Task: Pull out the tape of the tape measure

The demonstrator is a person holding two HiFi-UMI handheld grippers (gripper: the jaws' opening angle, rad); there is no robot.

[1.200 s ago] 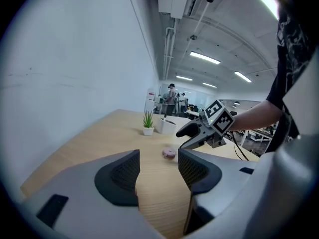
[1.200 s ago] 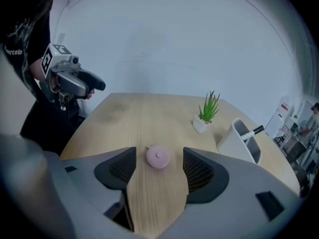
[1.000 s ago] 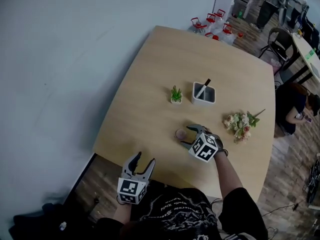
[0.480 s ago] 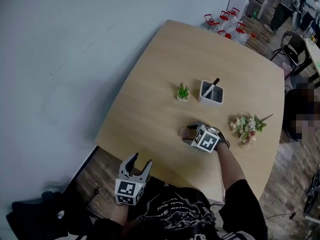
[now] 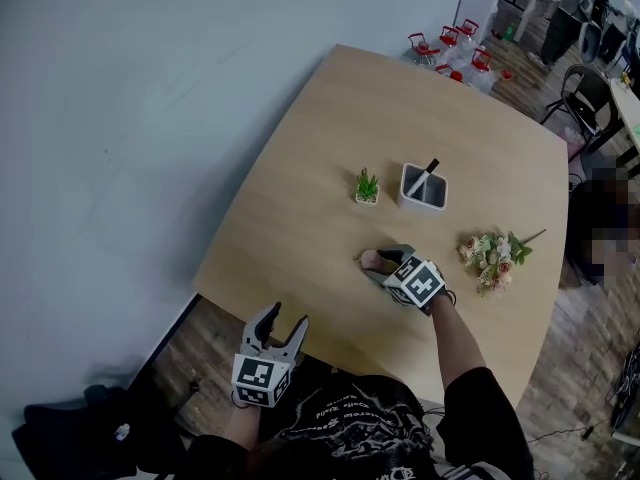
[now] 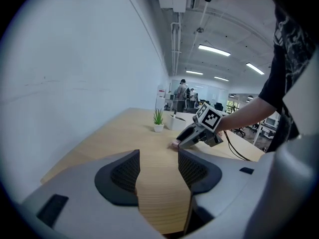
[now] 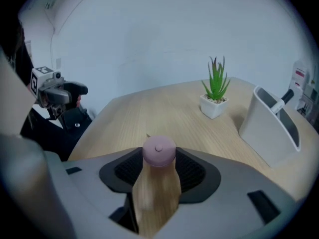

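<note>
Right tongs (image 7: pixel 158 158): jaws have just been closing, and the pads meet both sides of the pink tape measure (image 5: pixel 369 259). It sits on the table (image 5: pixel 300 208), towards the front edge. The body looks secured; the tape is not yet drawn. Left tongs (image 6: pixel 157 169): agape, empty, off the front edge. Bare wood to the left gives room for the pull. Potted plant (image 5: pixel 367 186) and pen holder (image 5: pixel 423 188) stand beyond.

Head camera looks steeply down on the counter (image 5: pixel 300 198). Left tool (image 5: pixel 286 315) and right tool (image 5: pixel 380 263) cameras skim low, seemingly sharing the plant (image 5: pixel 367 185).
</note>
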